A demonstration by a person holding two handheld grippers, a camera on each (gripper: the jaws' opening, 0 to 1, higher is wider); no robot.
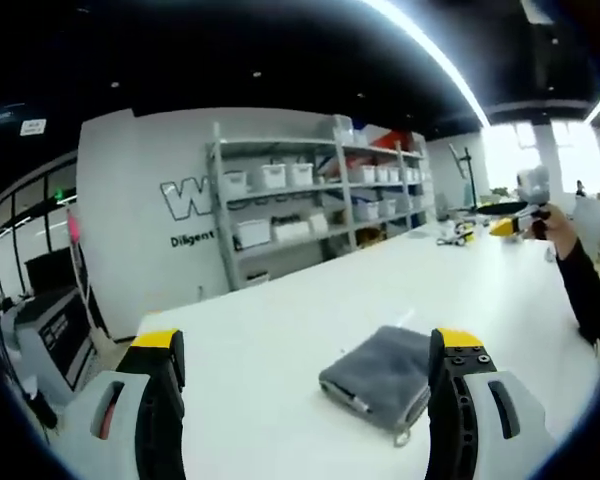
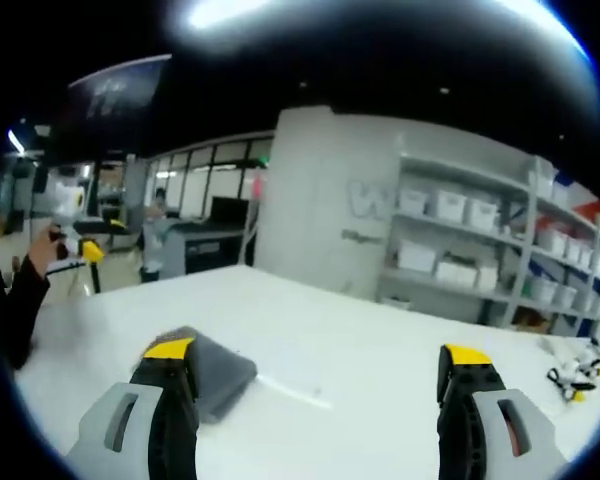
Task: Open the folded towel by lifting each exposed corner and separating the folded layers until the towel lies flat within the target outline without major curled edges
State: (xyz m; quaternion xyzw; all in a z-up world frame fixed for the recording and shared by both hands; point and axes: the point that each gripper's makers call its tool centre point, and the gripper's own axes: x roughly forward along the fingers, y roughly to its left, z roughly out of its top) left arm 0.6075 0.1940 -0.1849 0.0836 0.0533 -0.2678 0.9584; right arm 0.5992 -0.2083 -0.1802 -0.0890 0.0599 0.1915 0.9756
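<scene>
A folded grey towel (image 1: 380, 383) lies on the white table (image 1: 280, 320), just inside my left gripper's right-hand jaw. My left gripper (image 1: 308, 342) is open above the table, its jaws wide apart with nothing between them. In the right gripper view the towel (image 2: 220, 375) lies low on the left, partly hidden behind the left-hand jaw. My right gripper (image 2: 318, 353) is open and holds nothing. A hand in a black sleeve holds the right gripper (image 1: 525, 205) up at the far right of the left gripper view. The left gripper (image 2: 72, 215) shows the same way at the far left.
A metal shelf rack (image 1: 310, 195) with white bins stands behind the table against a lettered wall (image 1: 185, 200). Small yellow and black items (image 1: 455, 232) lie at the table's far end. A dark machine (image 1: 50, 330) stands beyond the table's left edge.
</scene>
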